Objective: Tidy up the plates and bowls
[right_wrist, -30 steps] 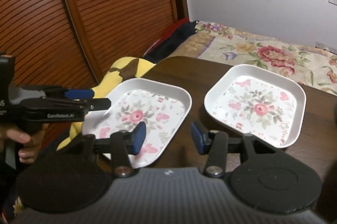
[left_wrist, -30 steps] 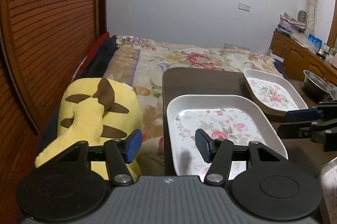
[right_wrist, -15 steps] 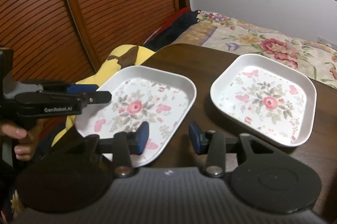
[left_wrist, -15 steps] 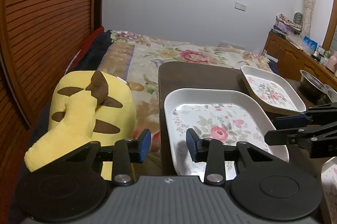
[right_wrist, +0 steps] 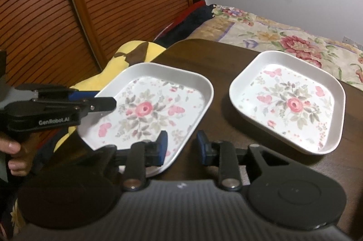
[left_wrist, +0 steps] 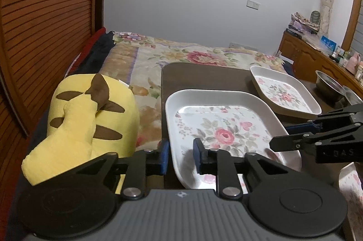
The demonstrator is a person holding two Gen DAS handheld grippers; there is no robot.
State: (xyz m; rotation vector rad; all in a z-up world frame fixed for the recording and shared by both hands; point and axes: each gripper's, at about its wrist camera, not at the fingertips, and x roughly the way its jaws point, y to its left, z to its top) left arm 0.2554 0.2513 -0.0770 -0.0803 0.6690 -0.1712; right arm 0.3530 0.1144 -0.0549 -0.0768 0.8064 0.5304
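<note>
Two white square plates with a rose pattern lie on a dark wooden table [left_wrist: 204, 75]. The near plate [left_wrist: 224, 134] [right_wrist: 145, 109] overhangs the table's left edge. My left gripper [left_wrist: 180, 157] straddles its left rim, jaws closing, a thin gap showing beside the pads. From the right wrist view, the left gripper [right_wrist: 106, 98] reaches in over that corner. My right gripper [right_wrist: 181, 149] straddles the same plate's right rim, jaws closing and not touching it; the left wrist view shows the right gripper [left_wrist: 281, 135] from the side. The far plate [left_wrist: 283, 93] [right_wrist: 292, 102] lies apart.
A yellow plush toy [left_wrist: 86, 116] lies left of the table against a slatted wooden wall [right_wrist: 90, 3]. A floral bed [left_wrist: 181, 55] runs behind. Metal bowls [left_wrist: 329, 84] stand at the far right, and another floral plate [left_wrist: 351, 182] shows at the lower right. A hand [right_wrist: 13, 157] holds the left gripper.
Both grippers' jaws have narrowed from wide open to close around the near plate's opposite rims. The plates have not moved on the table.
</note>
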